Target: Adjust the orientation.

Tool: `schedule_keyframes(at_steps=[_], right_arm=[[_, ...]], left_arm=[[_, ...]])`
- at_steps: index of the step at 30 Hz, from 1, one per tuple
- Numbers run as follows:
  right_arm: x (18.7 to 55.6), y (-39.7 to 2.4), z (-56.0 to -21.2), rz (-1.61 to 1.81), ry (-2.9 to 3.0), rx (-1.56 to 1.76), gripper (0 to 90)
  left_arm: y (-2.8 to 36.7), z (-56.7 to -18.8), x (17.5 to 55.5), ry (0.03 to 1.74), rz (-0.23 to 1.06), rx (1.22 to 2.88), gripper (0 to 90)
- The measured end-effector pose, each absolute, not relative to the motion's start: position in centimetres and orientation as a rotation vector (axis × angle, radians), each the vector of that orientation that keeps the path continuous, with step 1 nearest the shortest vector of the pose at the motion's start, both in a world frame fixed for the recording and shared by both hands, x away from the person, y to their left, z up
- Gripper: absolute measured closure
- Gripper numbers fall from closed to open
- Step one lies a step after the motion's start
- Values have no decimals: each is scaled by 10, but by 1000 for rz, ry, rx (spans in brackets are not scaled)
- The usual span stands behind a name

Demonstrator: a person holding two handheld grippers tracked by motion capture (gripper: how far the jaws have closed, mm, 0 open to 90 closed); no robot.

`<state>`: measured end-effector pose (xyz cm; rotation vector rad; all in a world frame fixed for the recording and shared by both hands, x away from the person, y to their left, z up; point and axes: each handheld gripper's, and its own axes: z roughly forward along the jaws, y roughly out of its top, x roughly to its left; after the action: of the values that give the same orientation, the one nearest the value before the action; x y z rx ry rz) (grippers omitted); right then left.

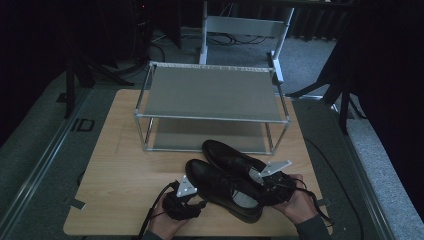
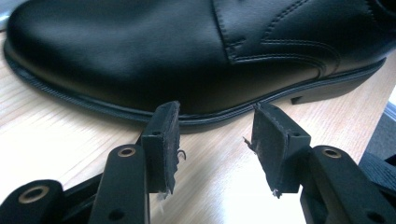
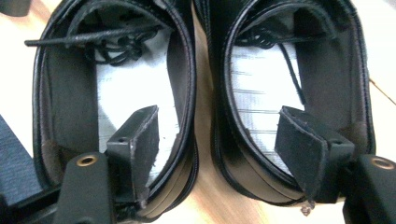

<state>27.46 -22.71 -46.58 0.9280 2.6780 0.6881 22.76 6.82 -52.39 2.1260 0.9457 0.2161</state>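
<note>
Two black leather lace-up shoes lie side by side on the wooden table (image 1: 125, 165), toes pointing to the far left. My left gripper (image 1: 199, 201) is at the near shoe (image 1: 220, 186), low by its side. In the left gripper view its jaws (image 2: 215, 135) stand open just short of the shoe's sole (image 2: 140, 56), holding nothing. My right gripper (image 1: 261, 184) is at the heels. It is open (image 3: 217, 119) across the two adjoining shoe walls, one jaw inside the near shoe (image 3: 116, 84), the other inside the far shoe (image 3: 261, 79). Neither pad presses a wall.
A two-tier metal shoe rack (image 1: 210, 92) stands behind the shoes at the table's far side, both shelves bare. Bare wood lies left of the shoes. Loose laces (image 3: 107, 44) rest inside the near shoe. Carpet and dark stands surround the table.
</note>
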Motion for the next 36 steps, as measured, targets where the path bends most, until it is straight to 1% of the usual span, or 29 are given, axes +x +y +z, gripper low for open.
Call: schedule_keyframes(at_steps=[3, 6, 7, 9, 11, 14, 17, 20, 25, 36], right_arm=[[276, -224, -467, 651, 2693, 921, 296], [278, -218, -472, 575, 2693, 907, 343], [280, -216, -473, 561, 2692, 917, 367], [283, -216, -475, 565, 2714, 930, 453], [283, -216, -476, 578, 2730, 915, 516], [284, -218, -475, 591, 2742, 920, 614], [286, -219, -476, 603, 2762, 940, 681], [287, -222, -477, 635, 2783, 967, 737], [287, -223, -476, 635, 2771, 1008, 776], [277, -226, -475, 625, 2746, 1020, 777]], left_arm=[[65, -526, 229, 934, 202, 2126, 528], [60, -527, 231, 919, 187, 2121, 538], [58, -528, 232, 915, 186, 2124, 541], [54, -528, 233, 906, 184, 2129, 545], [49, -529, 235, 898, 181, 2133, 550], [47, -527, 238, 890, 208, 2126, 550], [47, -524, 244, 900, 195, 2098, 558], [45, -523, 248, 906, 213, 2084, 558], [42, -522, 255, 912, 229, 2068, 557], [35, -524, 261, 903, 210, 2046, 562]])
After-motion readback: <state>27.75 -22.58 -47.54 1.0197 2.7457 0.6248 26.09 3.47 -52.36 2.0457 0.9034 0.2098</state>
